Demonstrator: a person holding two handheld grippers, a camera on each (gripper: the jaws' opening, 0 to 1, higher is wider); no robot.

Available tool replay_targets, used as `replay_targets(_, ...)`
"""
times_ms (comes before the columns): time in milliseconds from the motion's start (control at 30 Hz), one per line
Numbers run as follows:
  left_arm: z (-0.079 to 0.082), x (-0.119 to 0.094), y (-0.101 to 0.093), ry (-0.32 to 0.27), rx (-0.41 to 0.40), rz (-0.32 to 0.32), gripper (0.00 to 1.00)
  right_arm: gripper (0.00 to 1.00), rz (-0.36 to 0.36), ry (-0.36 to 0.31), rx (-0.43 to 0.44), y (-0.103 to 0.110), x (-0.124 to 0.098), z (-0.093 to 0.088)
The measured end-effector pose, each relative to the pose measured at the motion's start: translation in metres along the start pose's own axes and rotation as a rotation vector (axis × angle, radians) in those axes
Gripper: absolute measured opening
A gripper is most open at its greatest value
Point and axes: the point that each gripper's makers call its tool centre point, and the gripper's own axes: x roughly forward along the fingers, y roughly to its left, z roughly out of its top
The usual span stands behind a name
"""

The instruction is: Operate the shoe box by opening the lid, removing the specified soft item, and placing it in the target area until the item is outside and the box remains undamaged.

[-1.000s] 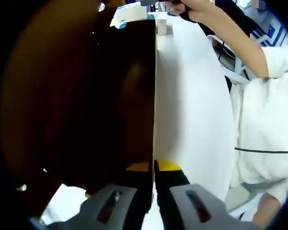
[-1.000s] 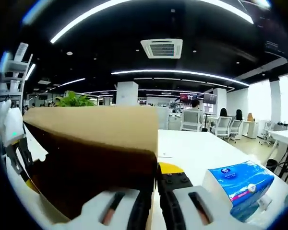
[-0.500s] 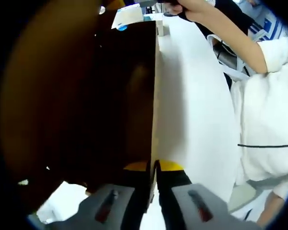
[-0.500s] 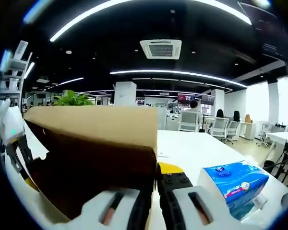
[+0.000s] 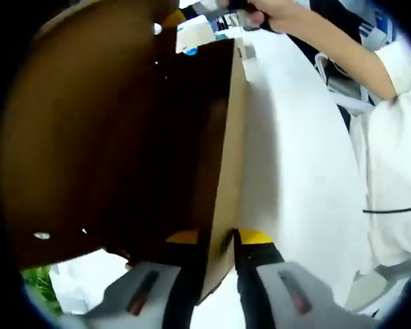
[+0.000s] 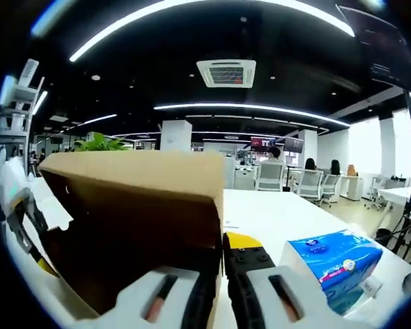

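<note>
The brown cardboard shoe-box lid (image 5: 116, 137) is raised, its dark underside facing me in the left gripper view. My left gripper (image 5: 219, 241) is shut on the lid's near edge. In the right gripper view the same lid (image 6: 144, 205) rises at the left, and my right gripper (image 6: 221, 241) is shut on its corner edge. A blue and white soft tissue pack (image 6: 335, 264) lies on the white table (image 6: 281, 212) to the right of the lid, outside the box. That pack (image 5: 195, 34) also peeks past the lid's far end.
A person's hand (image 5: 274, 10) and white sleeve (image 5: 397, 151) run along the right of the white table (image 5: 294, 157). Office chairs (image 6: 308, 181), a plant (image 6: 103, 142) and ceiling lights stand beyond the table in the right gripper view.
The lid has swung up and tilted, so its edge now slants in the left gripper view. Both grippers have kept hold of it. The tissue pack has not moved.
</note>
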Motion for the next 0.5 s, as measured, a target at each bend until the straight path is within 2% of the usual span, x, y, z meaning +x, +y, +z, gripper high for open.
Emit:
replay_targets(67, 0.004, -0.002, 0.004, -0.044, -0.055, -0.003, 0.18, 0.00, 0.000, -0.003, 0.000, 0.000, 0.000, 0.001)
replay_targets(267, 0.016, -0.009, -0.001, -0.166, -0.156, -0.032, 0.17, 0.00, 0.002, -0.001, -0.006, 0.001, -0.001, 0.000)
replay_targets(400, 0.022, -0.021, 0.007, -0.272, -0.268, -0.036, 0.17, 0.00, 0.003, -0.004, -0.003, 0.002, -0.004, -0.002)
replay_targets(500, 0.023, -0.026, 0.011, -0.316, -0.276, -0.016, 0.18, 0.00, 0.006, -0.005, -0.002, 0.002, -0.002, -0.001)
